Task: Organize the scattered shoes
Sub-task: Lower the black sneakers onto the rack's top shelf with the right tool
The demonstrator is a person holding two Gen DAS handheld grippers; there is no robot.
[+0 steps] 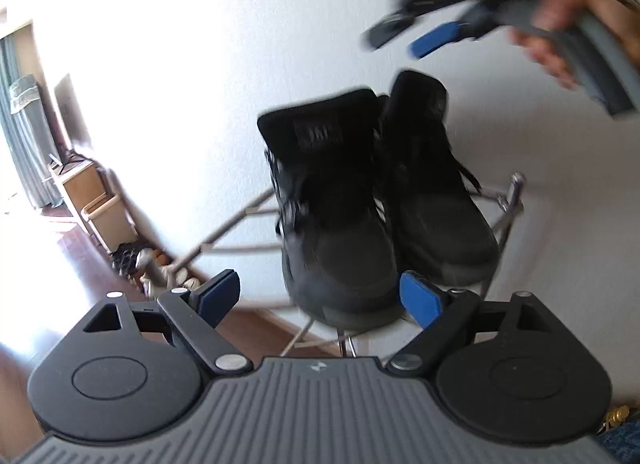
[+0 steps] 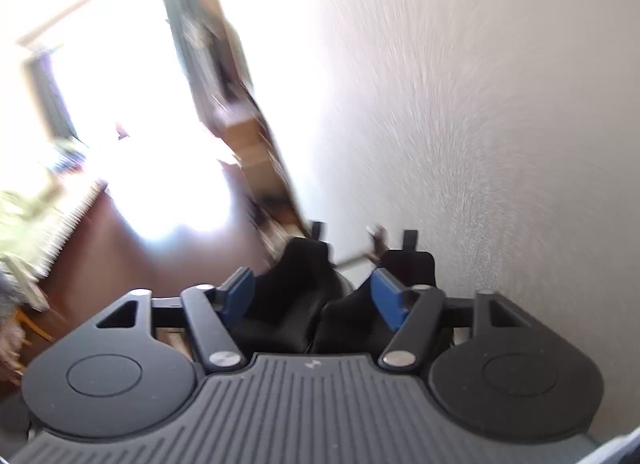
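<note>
Two black high-top shoes stand side by side on a metal wire rack [image 1: 508, 199] against the white wall, the left shoe [image 1: 332, 223] close beside the right shoe [image 1: 432, 191]. My left gripper [image 1: 320, 296] is open just in front of the left shoe's toe; its left pad is well clear of the shoe. A hand holds my right gripper [image 1: 412, 37] above and right of the shoes, open and empty. In the blurred right wrist view, the right gripper [image 2: 314, 298] looks down past its blue pads at the collars of the left shoe [image 2: 296, 284] and the right shoe [image 2: 408, 264].
A wooden cabinet [image 1: 80, 183] and a tan bin [image 1: 108, 219] stand along the wall to the left. Several other shoes [image 1: 160, 268] lie on the dark wood floor [image 1: 60, 264] at the rack's left end. The white wall [image 2: 480, 103] is close behind the rack.
</note>
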